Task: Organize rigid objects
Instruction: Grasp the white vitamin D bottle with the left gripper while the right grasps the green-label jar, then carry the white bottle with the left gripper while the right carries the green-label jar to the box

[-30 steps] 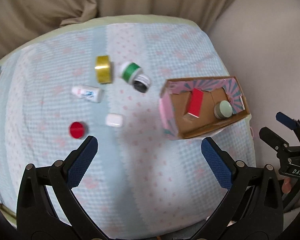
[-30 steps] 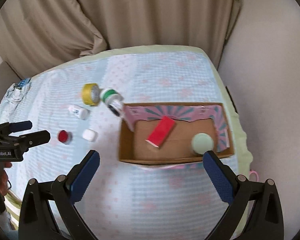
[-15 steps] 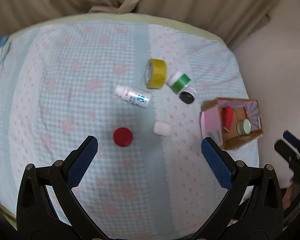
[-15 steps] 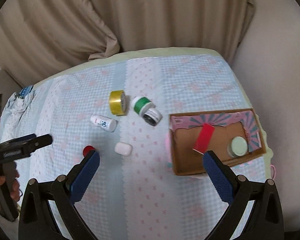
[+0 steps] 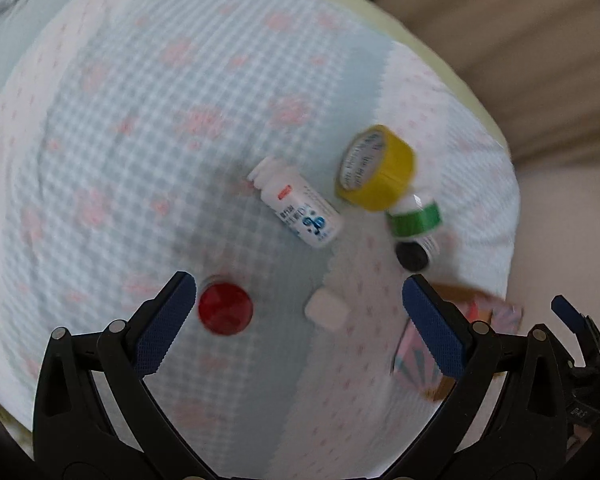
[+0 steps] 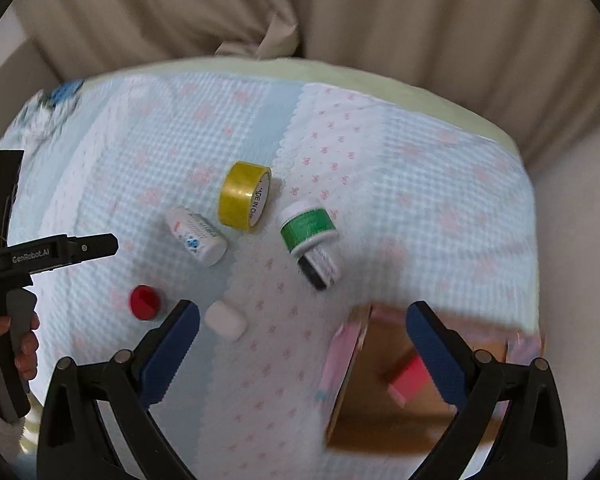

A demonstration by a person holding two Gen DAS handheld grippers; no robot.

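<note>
A soft woven cloth (image 6: 420,184), checked and matt, covers the table beneath a glossy yellow tape roll (image 6: 245,196), a smooth white plastic bottle (image 6: 196,236) with a printed paper label and a shiny red cap (image 6: 144,302). The box (image 6: 380,408) is plain brown cardboard inside, with patterned paper outside. Both grippers' pads (image 5: 432,326) are ribbed blue rubber on matt black plastic.

— Any writing you can read?
— "GenRobot.AI" in white on the black body of the left tongs (image 6: 96,245).
— And the yellow tape roll (image 6: 245,196)?
— Its inner rim shows "APE IN CH", cut off. The white bottle (image 6: 196,236) has print, too blurred to read.
</note>
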